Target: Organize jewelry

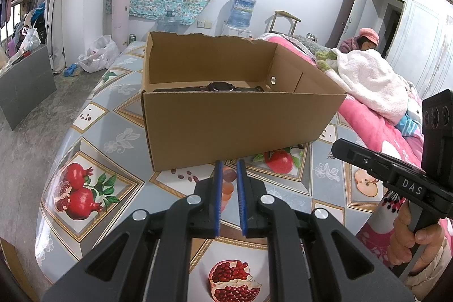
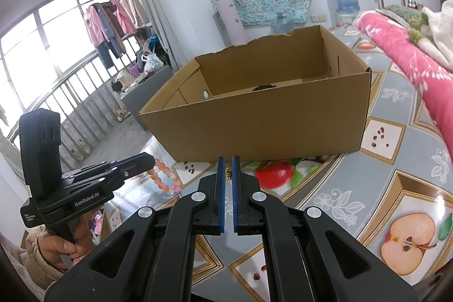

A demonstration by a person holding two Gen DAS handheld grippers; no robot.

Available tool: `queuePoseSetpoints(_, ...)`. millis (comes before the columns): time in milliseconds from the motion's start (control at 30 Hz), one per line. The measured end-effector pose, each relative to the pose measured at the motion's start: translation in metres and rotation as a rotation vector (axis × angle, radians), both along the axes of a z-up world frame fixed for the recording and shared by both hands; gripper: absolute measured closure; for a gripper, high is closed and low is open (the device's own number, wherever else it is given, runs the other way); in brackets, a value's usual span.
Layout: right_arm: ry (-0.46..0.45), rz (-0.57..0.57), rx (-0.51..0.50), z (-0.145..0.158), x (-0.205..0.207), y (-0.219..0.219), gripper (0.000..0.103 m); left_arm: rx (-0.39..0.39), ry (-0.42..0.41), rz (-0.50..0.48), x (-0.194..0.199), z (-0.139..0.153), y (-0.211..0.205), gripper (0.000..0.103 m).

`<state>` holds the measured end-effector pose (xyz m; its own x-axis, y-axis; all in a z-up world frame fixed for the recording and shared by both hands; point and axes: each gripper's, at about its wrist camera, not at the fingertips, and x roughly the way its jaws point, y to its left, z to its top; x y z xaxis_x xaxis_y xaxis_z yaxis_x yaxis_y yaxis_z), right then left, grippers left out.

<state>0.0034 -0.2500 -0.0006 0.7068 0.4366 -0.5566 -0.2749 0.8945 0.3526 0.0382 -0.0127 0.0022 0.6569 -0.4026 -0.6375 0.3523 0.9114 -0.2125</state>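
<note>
Near the counter's front edge, left gripper point(image 1: 229, 169) fingers pinch the bead bracelet point(image 2: 164, 177), right gripper point(image 2: 228, 166) fingers nip a small trinket point(image 2: 227, 174); probably lift both clear over the cardboard box point(image 1: 226, 115) rim before letting go.

The right gripper point(image 2: 228, 164) is closed on a small yellowish trinket point(image 2: 228, 174) just before the near wall of the open cardboard box point(image 2: 254, 118) on the fruit-patterned table point(image 2: 396, 160). At the table's left edge, the left gripper point(image 2: 151, 160) pinches a pink bead bracelet point(image 2: 162, 177).
</note>
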Motion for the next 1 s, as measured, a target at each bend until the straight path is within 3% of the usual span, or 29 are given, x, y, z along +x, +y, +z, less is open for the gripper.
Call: queuePoseSetpoints(1000,0.002,-0.001,0.003,-0.0013,0.0016,0.0004,0.101,0.002,0.003,-0.002,0.0004,-0.0017,-0.0011,0.093)
